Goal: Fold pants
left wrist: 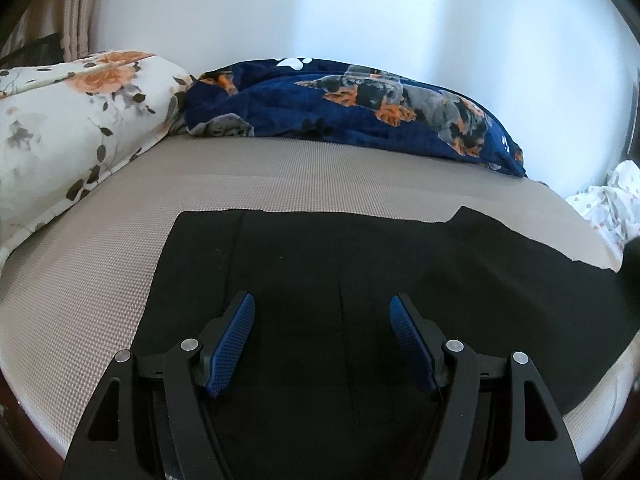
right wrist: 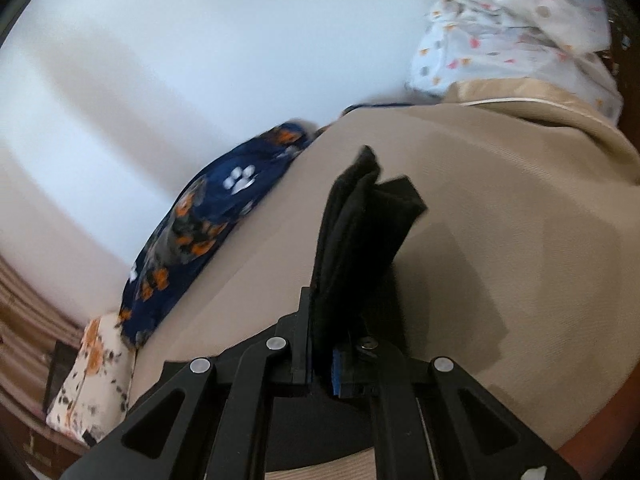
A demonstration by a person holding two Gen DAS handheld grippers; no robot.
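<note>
Black pants [left wrist: 360,264] lie flat on the beige mattress [left wrist: 100,280] in the left wrist view, stretching off to the right. My left gripper [left wrist: 322,312] hovers just over them, its blue pads [left wrist: 236,340] standing wide apart with only flat cloth beneath. In the right wrist view, my right gripper [right wrist: 324,344] is shut on a bunched end of the pants [right wrist: 360,224], which sticks up beyond the fingertips, lifted off the mattress [right wrist: 500,200]. That view is tilted and blurred.
A floral pillow [left wrist: 68,128] lies at the left, a navy dog-print blanket [left wrist: 360,112] along the white wall. A white dotted cloth [right wrist: 520,24] is heaped at the bed's right end. A dark wooden bed edge [right wrist: 600,440] runs in front.
</note>
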